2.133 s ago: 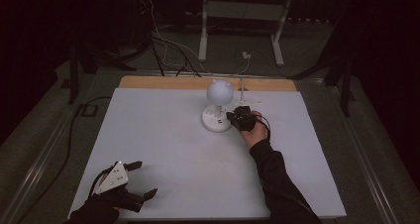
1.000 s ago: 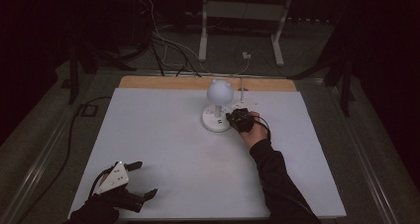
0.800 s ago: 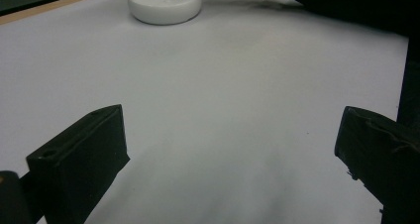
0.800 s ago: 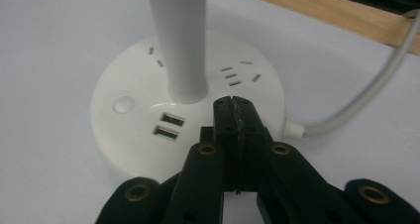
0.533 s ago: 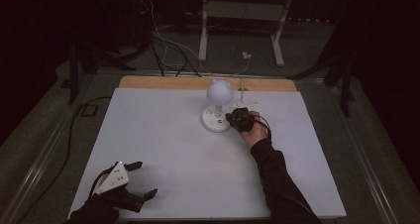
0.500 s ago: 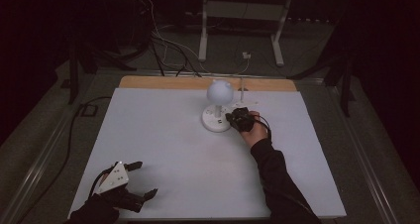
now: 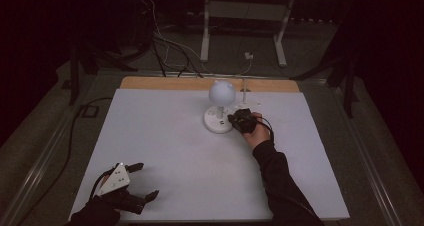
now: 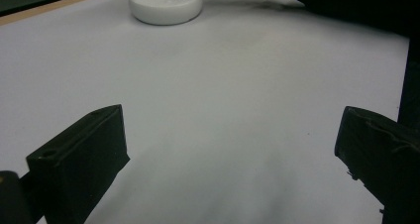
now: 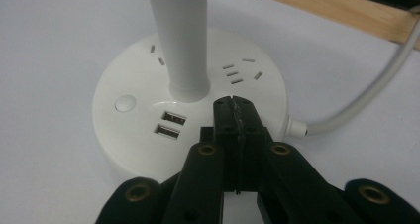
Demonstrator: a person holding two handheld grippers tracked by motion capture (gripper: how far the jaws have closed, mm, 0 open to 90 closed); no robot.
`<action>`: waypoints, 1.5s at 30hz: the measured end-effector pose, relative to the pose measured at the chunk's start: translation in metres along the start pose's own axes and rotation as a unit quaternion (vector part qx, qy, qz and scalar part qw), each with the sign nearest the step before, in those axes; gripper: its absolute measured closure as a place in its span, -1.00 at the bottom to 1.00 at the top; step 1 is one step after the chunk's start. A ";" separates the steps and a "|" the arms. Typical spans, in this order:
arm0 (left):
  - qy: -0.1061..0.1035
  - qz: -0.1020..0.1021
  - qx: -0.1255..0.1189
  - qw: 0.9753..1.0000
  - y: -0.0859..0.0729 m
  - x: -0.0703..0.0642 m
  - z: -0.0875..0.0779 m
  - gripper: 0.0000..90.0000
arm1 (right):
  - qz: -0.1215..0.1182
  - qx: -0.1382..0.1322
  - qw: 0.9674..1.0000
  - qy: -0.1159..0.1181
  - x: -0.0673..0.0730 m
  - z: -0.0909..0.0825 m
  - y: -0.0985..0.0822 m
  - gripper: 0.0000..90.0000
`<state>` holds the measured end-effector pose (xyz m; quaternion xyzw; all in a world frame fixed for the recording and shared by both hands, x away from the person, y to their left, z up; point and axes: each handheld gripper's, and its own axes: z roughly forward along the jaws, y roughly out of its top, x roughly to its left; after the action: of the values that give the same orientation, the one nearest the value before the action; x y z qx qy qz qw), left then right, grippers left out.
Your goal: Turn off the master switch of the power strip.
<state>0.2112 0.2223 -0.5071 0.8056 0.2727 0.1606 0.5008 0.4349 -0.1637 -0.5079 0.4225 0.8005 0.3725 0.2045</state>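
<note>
**Right gripper at lamp base, almost no movement over the last two seconds**

High view: The white desk lamp with a round globe head and a disc-shaped base (image 7: 220, 120) stands right of centre in the upper half of the frame, on the pale grey table sheet (image 7: 165, 151). The right gripper (image 7: 239, 120) sits against the base's right edge, as in the earlier frames; only the forearm has shifted slightly. The left gripper (image 7: 137, 181) rests at lower left, well apart, unchanged.

Left gripper view: Its jaws stand wide apart over bare sheet, holding nothing. The lamp base (image 8: 166, 6) appears at the top of the frame.

Right gripper view: The right gripper (image 9: 233, 107) has its jaws pressed together with nothing between them, tips over the base just beside the white stem (image 9: 181, 40). Two USB ports (image 9: 168, 125) and a round button (image 9: 125, 103) lie left of centre; a white cord (image 9: 356, 92) leaves at right.

Judgement: the lack of change suggests a press or fine positioning on the base, probably aimed at a control, not yet visibly completed.
</note>
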 end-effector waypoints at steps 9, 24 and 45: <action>0.000 0.000 0.000 1.000 0.000 0.000 -0.001 -0.99 | 0.007 -0.012 1.000 -0.010 0.000 -0.003 0.005 1.00; 0.001 0.000 0.000 1.000 0.000 0.000 -0.001 -0.99 | -0.006 -0.007 1.000 -0.021 -0.001 0.000 0.001 1.00; 0.002 0.001 0.000 1.000 0.000 0.000 -0.001 -0.99 | -0.009 -0.083 0.995 0.051 -0.002 -0.034 0.014 -0.19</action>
<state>0.2107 0.2227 -0.5069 0.8054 0.2730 0.1624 0.5005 0.4216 -0.1747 -0.4752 0.3770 0.7803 0.4567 0.2011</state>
